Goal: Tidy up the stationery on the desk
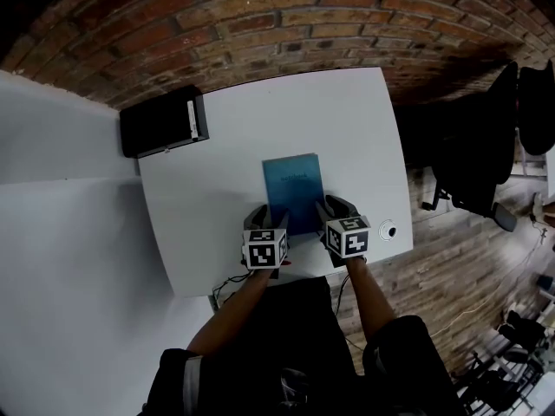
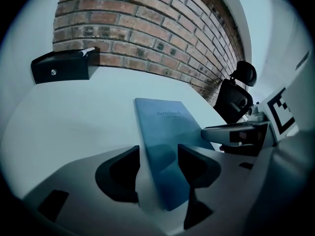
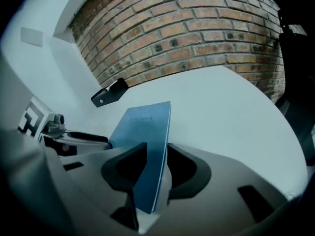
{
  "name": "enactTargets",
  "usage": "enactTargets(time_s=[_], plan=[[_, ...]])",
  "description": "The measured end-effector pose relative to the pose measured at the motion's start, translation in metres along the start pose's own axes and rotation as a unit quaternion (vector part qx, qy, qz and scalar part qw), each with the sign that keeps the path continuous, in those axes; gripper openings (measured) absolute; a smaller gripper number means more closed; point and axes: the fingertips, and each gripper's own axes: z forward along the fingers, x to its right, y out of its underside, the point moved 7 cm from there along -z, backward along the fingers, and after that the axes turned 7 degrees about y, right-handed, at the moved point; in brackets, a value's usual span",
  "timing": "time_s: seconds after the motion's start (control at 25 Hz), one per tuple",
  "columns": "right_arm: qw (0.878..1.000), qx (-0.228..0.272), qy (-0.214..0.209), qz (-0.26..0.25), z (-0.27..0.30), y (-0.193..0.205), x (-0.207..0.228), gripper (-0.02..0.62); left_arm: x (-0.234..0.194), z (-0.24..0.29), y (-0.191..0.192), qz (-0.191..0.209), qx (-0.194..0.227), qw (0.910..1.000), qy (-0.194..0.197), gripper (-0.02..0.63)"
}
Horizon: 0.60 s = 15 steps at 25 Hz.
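A blue notebook [image 1: 292,185] lies lengthwise on the white desk [image 1: 217,189], near its front edge. My left gripper [image 1: 267,218] is shut on the notebook's near left corner. In the left gripper view the cover [image 2: 167,122] runs between the two dark jaws of the left gripper [image 2: 158,166]. My right gripper [image 1: 335,211] is shut on the near right corner. In the right gripper view the notebook [image 3: 142,127] stands almost edge-on between the jaws of the right gripper [image 3: 156,163]. Each gripper also shows in the other's view: the right gripper [image 2: 241,132] and the left gripper [image 3: 74,136].
A black box [image 1: 163,121] with a white strip on top sits at the desk's back left corner, against the brick wall [image 1: 303,16]. A round cable port [image 1: 388,230] is at the front right corner. A black office chair [image 1: 481,146] stands right of the desk.
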Motion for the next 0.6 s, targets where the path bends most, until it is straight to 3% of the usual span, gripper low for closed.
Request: enactTargets(time_s=[0.44,0.6], plan=[[0.999,-0.009,-0.014,0.035,0.0046,0.0086,-0.0001,0.12,0.0029,0.0043,-0.0029,-0.039,-0.002,0.9992,-0.002,0.241],[0.999,-0.01,-0.01,0.044,0.0035,0.0089,0.0018,0.118,0.0011,0.0041,-0.001,-0.036,0.002,0.9991,-0.024,0.172]])
